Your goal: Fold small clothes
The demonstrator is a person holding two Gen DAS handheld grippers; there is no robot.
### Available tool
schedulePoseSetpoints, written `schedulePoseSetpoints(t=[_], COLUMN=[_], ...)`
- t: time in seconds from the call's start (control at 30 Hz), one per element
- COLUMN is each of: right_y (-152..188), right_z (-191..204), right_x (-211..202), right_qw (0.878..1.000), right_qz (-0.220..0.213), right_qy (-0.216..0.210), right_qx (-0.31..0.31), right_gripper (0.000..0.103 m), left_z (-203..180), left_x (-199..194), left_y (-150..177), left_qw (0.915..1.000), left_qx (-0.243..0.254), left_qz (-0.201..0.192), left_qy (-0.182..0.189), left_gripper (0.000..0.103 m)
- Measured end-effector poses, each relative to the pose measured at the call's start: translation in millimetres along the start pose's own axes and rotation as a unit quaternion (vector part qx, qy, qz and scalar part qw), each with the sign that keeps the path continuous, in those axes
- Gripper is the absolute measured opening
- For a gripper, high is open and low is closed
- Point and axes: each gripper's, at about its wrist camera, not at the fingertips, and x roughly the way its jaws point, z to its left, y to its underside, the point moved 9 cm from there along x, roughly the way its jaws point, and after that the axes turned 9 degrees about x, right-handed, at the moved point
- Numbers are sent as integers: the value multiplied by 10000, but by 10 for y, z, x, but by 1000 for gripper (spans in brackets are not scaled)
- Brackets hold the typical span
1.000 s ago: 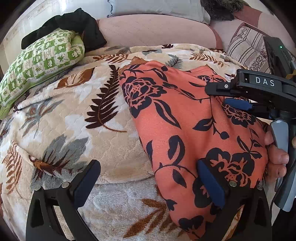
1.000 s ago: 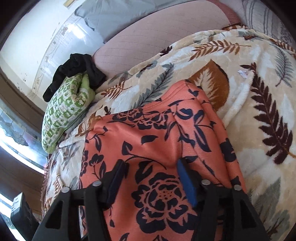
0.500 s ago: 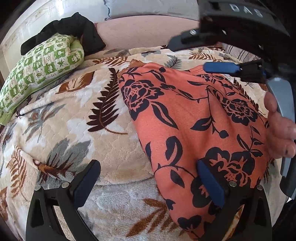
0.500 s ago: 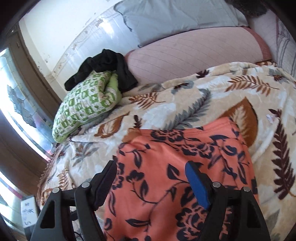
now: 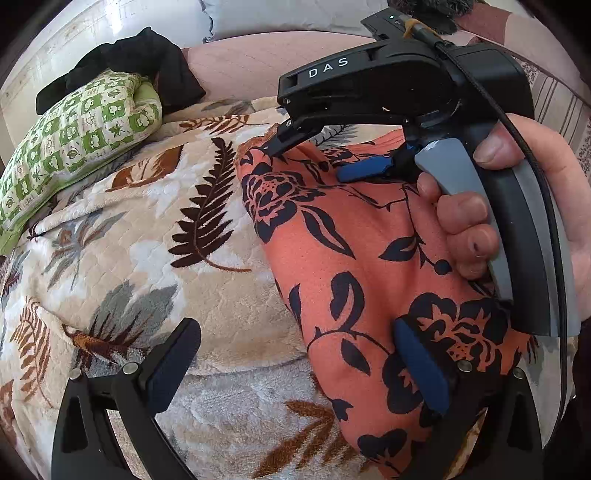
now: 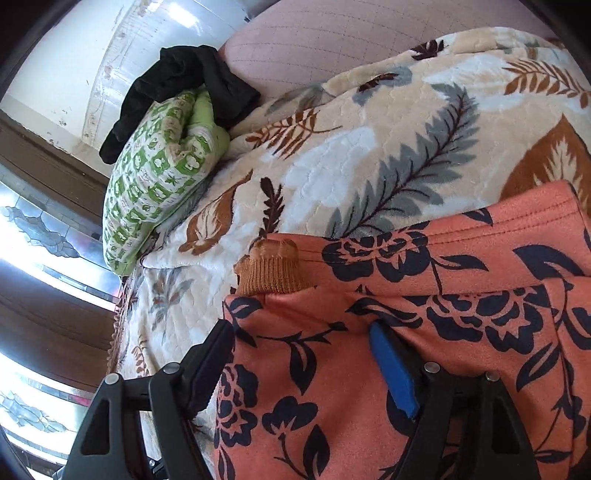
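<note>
An orange garment with a dark floral print (image 5: 332, 251) lies folded on the leaf-patterned blanket (image 5: 155, 236). My left gripper (image 5: 295, 369) is open at the garment's near edge: its right pad (image 5: 417, 365) rests over the cloth and its left pad (image 5: 173, 365) over the blanket. My right gripper (image 5: 321, 158), held in a hand (image 5: 465, 221), reaches in from the right and hovers open over the garment's far left corner. In the right wrist view the right gripper (image 6: 301, 365) straddles the garment's (image 6: 424, 332) left edge, just short of a ribbed orange cuff (image 6: 271, 269). Nothing is gripped.
A green patterned pillow (image 5: 77, 144) with a black garment (image 5: 136, 59) on it lies at the far left. A pink bolster (image 5: 240, 66) and a grey pillow (image 5: 288, 14) line the back. A window (image 6: 33, 229) is at the left of the right wrist view.
The right gripper has swept left across the garment to its far left corner, filling the upper right of the left wrist view. The left gripper has stayed put.
</note>
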Motion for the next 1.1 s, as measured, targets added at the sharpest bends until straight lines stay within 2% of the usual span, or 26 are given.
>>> schedulePoseSetpoints(t=[0.13,0.27,0.47,0.67,0.8,0.97,1.1], right_y=[-3,62,295,806,850,805,735], right_z=[20,67,-202,-633,-545,-533,-493], right_x=[-228,-670,-1153,-1104,-1028,-1173,-1349], right_qw=[9997,9982,9961,9974,9961,9979,9965], right_qz=[-243,-590,-774,-353,-387,-467,-749], right_qy=[32,40,418,396,764,419,286], right_qx=[38,-125,40,490,-232,-136,-249], right_gripper=[79,79,79,79,79,79,79], left_z=[4,-1,-4,-2,1,1,0], left_x=[-16,-25,-35,-45,-55,-59,-54], left_y=[5,9,19,26,26,23,16], left_qw=[10000,10000,9999,9999,9998,9998,9998], left_qx=[10,15,-3,29,50,64,61], left_qz=[-17,-29,-61,-105,-131,-164,-146], left_qy=[-32,-61,-92,-118,-133,-134,-118], left_gripper=[103,103,103,103,103,103,103])
